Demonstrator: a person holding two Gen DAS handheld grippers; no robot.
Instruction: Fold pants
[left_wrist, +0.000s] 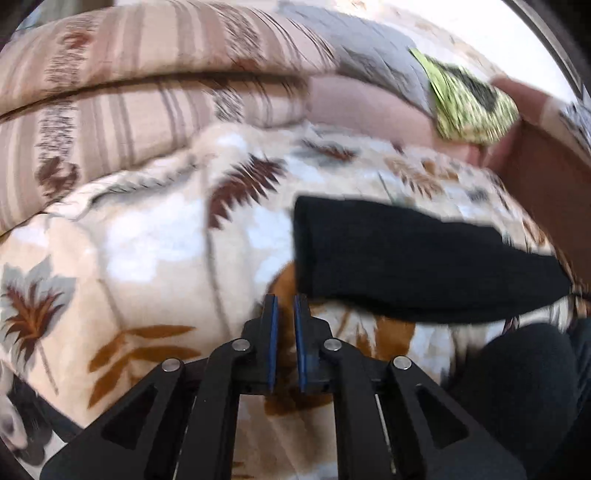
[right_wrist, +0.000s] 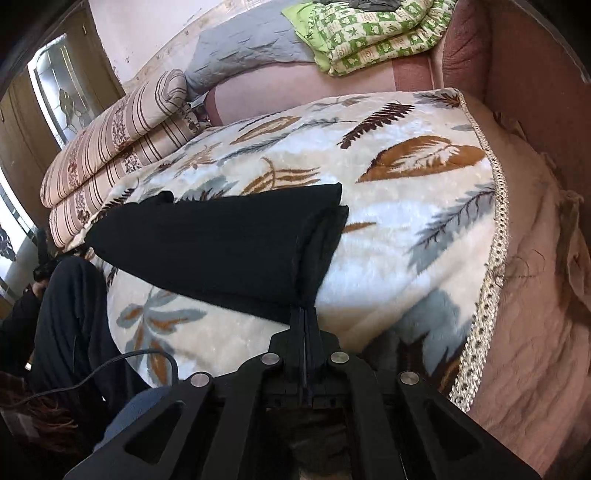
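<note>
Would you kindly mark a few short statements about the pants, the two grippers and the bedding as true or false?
1. The black pants lie on the leaf-patterned blanket. True.
2. The right gripper is shut on the pants' edge. True.
3. The left gripper clamps the pants. False: nothing lies between its slightly parted jaws.
4. The green quilt covers the pants. False: it lies folded far behind them.

Soft daylight is lighting both fisheye views evenly, motion blur is smearing the left-wrist view around the black pants (left_wrist: 406, 254), glare is whitening the wall beyond them, and edges are bending and darkening.
</note>
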